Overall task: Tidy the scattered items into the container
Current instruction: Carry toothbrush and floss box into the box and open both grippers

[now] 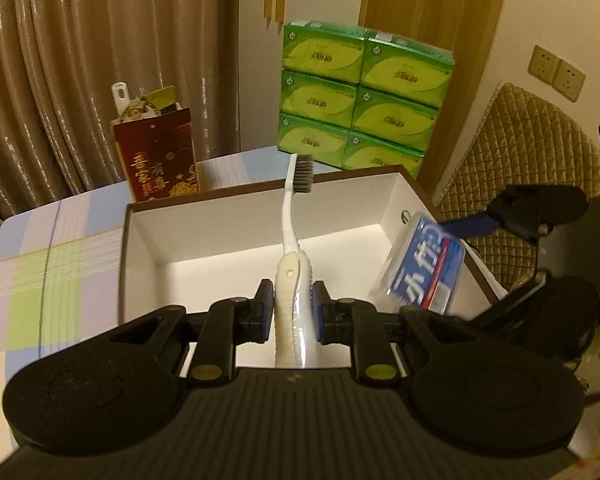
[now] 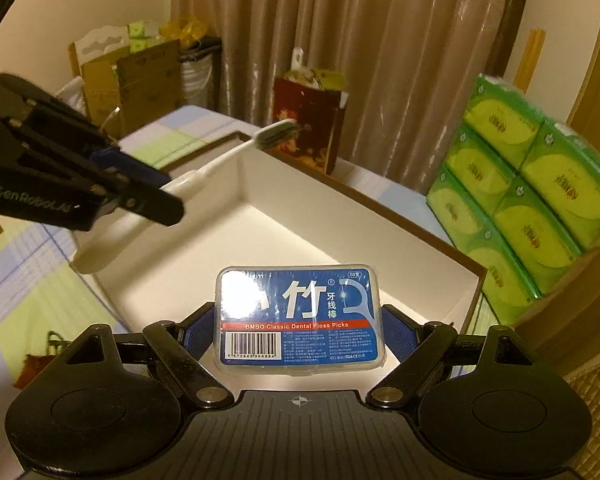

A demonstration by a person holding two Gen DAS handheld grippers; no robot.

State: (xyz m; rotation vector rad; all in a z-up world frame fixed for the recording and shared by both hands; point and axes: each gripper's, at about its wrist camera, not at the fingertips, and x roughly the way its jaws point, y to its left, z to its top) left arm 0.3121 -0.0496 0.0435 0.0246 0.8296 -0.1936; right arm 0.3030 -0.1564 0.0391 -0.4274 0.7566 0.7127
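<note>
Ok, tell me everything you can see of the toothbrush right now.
The toothbrush is white plastic with a slim curved neck, a thicker ribbed handle and dark grey bristles. The left gripper is shut on its handle, pads pressing both sides. It is held above the open white-lined box, head pointing away toward the far rim, touching nothing else.

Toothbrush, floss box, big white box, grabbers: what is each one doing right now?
toothbrush: held up above the box, bristles far end.
floss picks case: closed, held above the box.
white box: open on the table, nothing seen inside.
left gripper: shut on the toothbrush handle.
right gripper: clamped on the case sides.
tissue packs: stacked, wrapped.
red bag: upright, stuffed.
</note>
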